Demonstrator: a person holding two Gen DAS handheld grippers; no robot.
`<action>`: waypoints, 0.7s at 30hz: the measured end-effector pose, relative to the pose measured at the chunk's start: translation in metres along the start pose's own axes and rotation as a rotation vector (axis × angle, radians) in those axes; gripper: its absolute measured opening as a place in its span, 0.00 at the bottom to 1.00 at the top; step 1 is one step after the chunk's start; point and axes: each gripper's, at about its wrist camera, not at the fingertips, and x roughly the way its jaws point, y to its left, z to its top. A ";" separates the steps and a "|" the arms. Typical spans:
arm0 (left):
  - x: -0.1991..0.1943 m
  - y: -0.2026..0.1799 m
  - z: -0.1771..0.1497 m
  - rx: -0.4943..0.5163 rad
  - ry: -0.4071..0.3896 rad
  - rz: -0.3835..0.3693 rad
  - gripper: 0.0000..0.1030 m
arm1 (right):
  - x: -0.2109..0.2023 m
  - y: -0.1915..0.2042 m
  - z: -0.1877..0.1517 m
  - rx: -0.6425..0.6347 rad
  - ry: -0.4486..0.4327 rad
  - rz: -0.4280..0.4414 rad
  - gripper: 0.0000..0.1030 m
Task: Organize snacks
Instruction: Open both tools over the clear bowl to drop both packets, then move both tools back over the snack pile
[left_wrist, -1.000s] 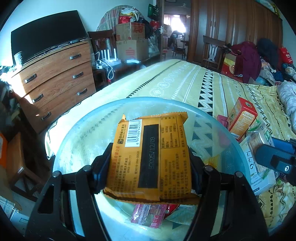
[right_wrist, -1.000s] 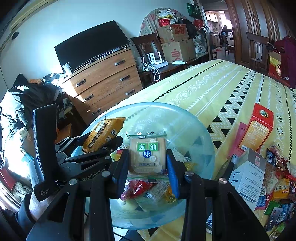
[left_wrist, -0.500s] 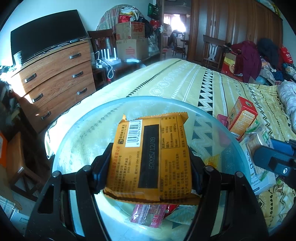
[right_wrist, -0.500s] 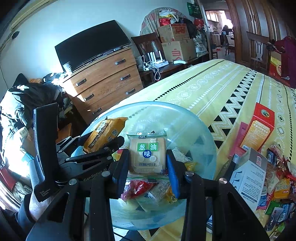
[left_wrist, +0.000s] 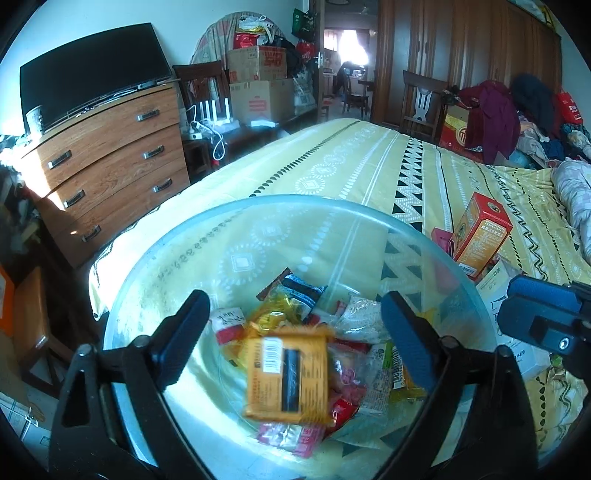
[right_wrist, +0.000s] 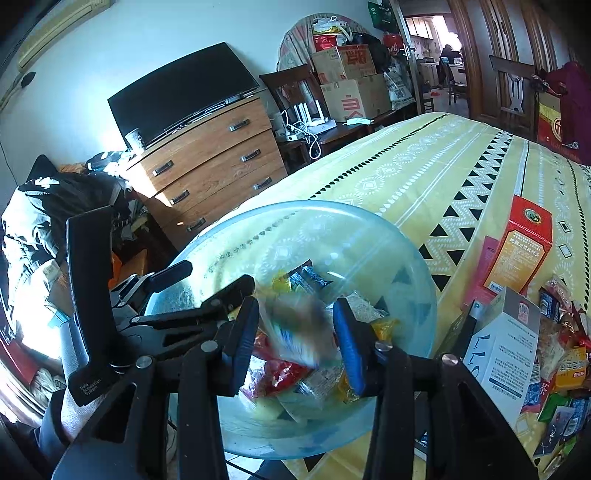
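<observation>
Left tool (left_wrist: 295, 332): angled downward over glass bowl (left_wrist: 155, 273), jaws opening, empty; orange packet (left_wrist: 287, 376) blurred below. Right tool (right_wrist: 295, 339): jaws opening; blurred packet (right_wrist: 295, 332) between, apparently loose.

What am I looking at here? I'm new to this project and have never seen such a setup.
A person holds a two-finger gripper in each hand, with a camera on each looking along its fingers, so you get two views. Both hang over a clear bowl of snacks on a yellow bedspread. The left gripper is opening, and its orange packet is blurred below the fingers, dropping into the bowl. The right gripper is opening too, with a blurred packet between its fingers. Boxes and more snacks lie beside the bowl.
</observation>
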 end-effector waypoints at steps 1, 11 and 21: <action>0.001 -0.001 0.000 0.001 0.004 -0.003 0.93 | 0.000 0.001 0.000 0.000 -0.001 0.003 0.47; 0.008 0.007 -0.003 -0.052 0.071 -0.033 1.00 | -0.009 0.002 -0.009 0.001 -0.005 0.002 0.60; -0.028 -0.018 0.006 -0.030 -0.056 -0.054 1.00 | -0.089 -0.044 -0.099 0.067 -0.067 -0.149 0.60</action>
